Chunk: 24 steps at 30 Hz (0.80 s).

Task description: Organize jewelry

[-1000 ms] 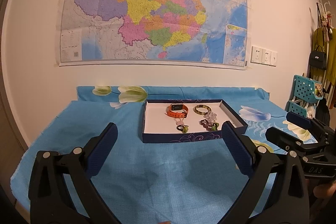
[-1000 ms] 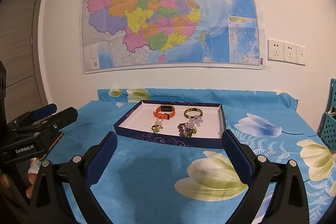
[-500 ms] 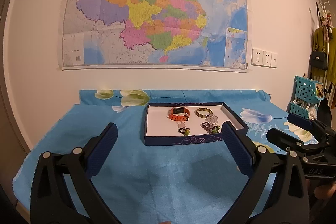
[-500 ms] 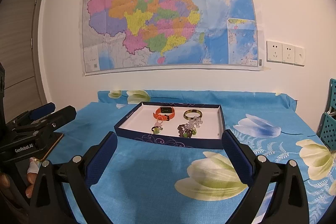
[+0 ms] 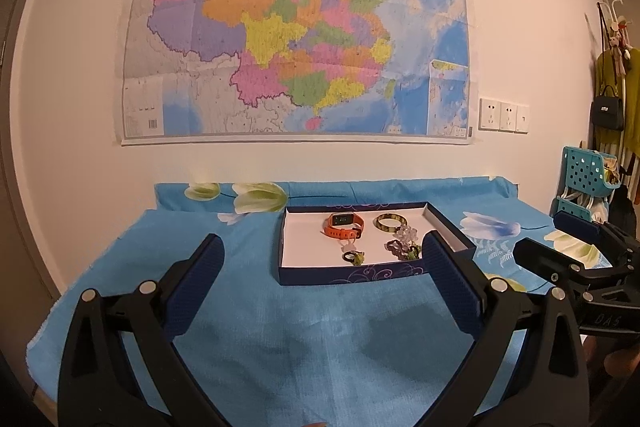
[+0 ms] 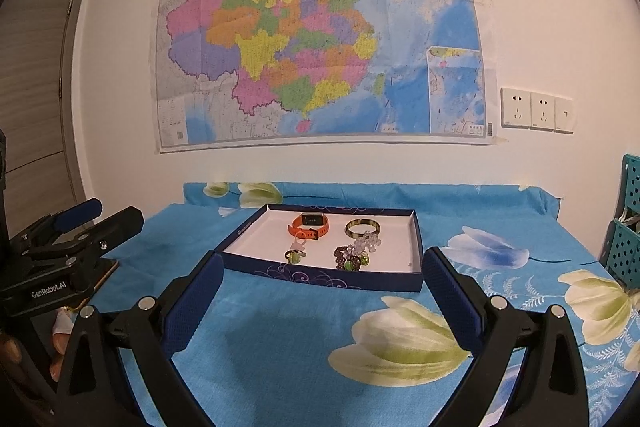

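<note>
Left gripper and right gripper: both spread wide, holding nothing, low in frame. Navy tray at frame centre on blue floral cloth holds orange watch, green bangle, bead bracelets, ring.

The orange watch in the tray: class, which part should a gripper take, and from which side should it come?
Probably the strap loop of the orange watch, from above. It lies in the tray, whose raised walls block a low sideways approach. The strap arcs up off the floor, giving open jaws two faces to close across. Avoid the screen, and mind the small ring nearby.
</note>
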Available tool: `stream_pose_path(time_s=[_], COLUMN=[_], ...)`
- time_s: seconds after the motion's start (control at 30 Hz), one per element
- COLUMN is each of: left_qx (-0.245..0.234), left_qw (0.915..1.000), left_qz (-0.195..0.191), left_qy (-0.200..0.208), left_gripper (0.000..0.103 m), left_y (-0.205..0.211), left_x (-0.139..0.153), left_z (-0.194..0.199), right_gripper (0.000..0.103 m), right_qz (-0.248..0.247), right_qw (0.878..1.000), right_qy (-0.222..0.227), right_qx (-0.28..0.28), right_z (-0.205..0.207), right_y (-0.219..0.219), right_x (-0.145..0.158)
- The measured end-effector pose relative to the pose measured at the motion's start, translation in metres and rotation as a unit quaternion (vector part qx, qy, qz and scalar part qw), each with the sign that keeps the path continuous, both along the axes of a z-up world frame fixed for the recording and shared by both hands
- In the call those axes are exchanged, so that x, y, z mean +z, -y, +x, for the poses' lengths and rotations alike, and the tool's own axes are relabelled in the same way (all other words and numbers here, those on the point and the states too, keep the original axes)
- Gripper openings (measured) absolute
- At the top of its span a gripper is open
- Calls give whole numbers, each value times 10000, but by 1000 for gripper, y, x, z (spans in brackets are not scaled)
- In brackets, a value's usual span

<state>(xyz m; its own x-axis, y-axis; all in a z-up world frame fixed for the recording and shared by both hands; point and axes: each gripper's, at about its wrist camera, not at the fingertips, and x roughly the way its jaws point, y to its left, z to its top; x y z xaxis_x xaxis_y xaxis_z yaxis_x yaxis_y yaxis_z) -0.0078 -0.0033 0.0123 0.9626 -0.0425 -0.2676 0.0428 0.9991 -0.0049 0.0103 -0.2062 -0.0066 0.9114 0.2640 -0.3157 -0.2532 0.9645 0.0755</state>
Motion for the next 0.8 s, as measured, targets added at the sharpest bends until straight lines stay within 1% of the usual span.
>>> stream_pose_path(time_s=[0.2,0.5,0.67,0.8], left_qx=[32,44,101,77], left_qw=[10000,9999,9996,9996], left_qz=[46,41,117,121], left_qy=[72,157,257,245], left_gripper=[97,97,97,97], left_y=[1,2,4,6], left_x=[-2,-2,-5,-7], left_z=[-1,-4,-5,-5], right_gripper=[96,96,96,96], right_qz=[-2,85,116,115], right_qw=[10000,9998,9996,9996], right_qy=[20,183,233,244], right_qx=[-11,-58,-84,-97], right_z=[0,-3,-3,-4], right_y=[0,-1,0,0], right_x=[-1,-3,-5,-4])
